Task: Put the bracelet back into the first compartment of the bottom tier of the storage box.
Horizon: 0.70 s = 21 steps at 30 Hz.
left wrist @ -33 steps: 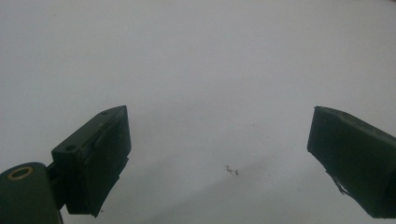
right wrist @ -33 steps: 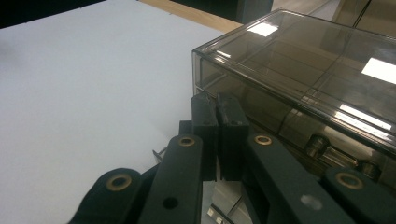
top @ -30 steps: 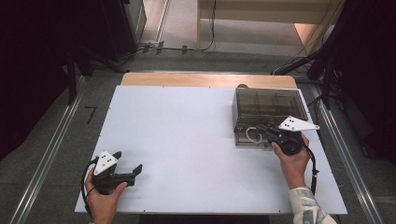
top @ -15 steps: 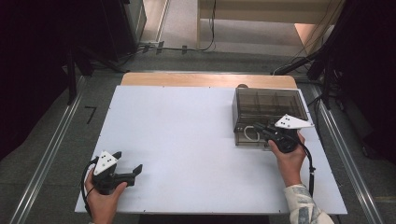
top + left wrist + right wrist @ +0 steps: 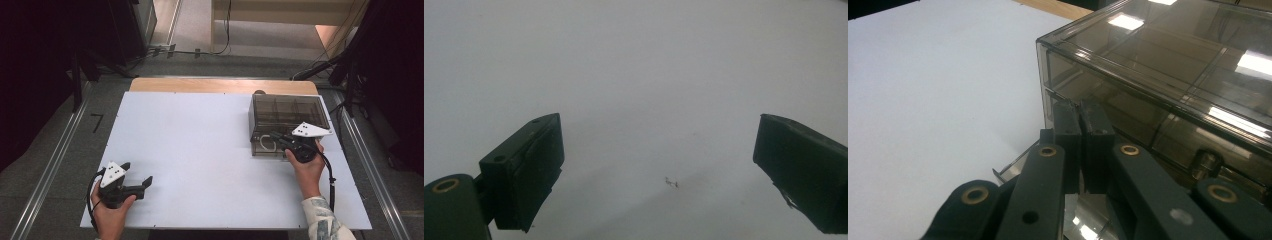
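Observation:
A smoke-tinted clear box [image 5: 287, 117] with inner compartments stands at the table's right rear. Its low front drawer [image 5: 264, 149] sticks out a little, and a white ring [image 5: 268, 144] lies in it. My right gripper [image 5: 275, 136] is at the box's front with its jaws pressed together above the drawer. In the right gripper view, the right gripper [image 5: 1080, 112] has its tips against the box [image 5: 1158, 55] front wall, over the drawer's edge [image 5: 1013, 172]; nothing shows between the jaws. My left gripper [image 5: 137, 174] rests open near the front left corner. In the left gripper view, the left gripper [image 5: 659, 150] spans bare white surface.
The white table board [image 5: 200, 145] spreads wide between the two hands. A wooden strip [image 5: 220, 85] runs along its far edge. Metal rails [image 5: 50, 170] flank the table on both sides, and dark equipment stands beyond them.
My right gripper has crept slightly toward the box front. The left hand and its gripper have stayed put.

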{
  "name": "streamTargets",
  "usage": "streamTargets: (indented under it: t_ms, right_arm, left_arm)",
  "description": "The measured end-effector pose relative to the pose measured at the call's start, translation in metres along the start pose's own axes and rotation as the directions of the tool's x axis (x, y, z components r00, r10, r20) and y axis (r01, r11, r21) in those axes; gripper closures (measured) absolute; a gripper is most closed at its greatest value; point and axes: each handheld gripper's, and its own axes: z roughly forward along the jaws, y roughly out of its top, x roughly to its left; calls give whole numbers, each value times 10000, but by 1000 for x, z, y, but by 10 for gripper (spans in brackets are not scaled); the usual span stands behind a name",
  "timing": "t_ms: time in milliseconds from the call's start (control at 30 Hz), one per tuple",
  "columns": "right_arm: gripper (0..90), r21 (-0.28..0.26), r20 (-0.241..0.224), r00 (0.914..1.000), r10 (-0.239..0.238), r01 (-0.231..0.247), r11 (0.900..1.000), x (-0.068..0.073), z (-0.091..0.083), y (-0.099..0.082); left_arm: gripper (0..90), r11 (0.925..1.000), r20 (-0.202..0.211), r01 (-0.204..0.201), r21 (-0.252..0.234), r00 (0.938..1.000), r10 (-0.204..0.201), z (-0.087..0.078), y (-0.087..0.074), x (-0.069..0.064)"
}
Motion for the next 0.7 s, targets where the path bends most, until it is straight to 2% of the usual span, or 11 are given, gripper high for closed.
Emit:
streamTargets:
  t_ms: [100,133,167,267,500,700]
  right_arm:
    - [852,78,72,10000,-2,2,10000,-1,2,-1]
    - [740,243,120,9998,131,-134,9996,-4,5,-2]
    - [714,314,188,9997,145,-151,9994,-4,7,-3]
    - [752,497,220,9997,53,-64,9987,-4,8,-5]
    - [750,259,136,9999,-60,57,9996,-1,4,-2]
    - [738,294,99,9999,-40,37,9996,-2,-1,-3]
  left_arm:
    - [69,10000,11,0,-10,10000,0,0,0,0]
    - [69,10000,11,-2,-10,10000,2,0,0,0]
    - [68,10000,18,-4,6,10000,4,0,0,0]
    - [68,10000,6,4,8,10000,-4,0,0,0]
    - [68,10000,16,-1,15,10000,1,0,0,0]
    - [68,10000,13,-1,20,10000,1,0,0,0]
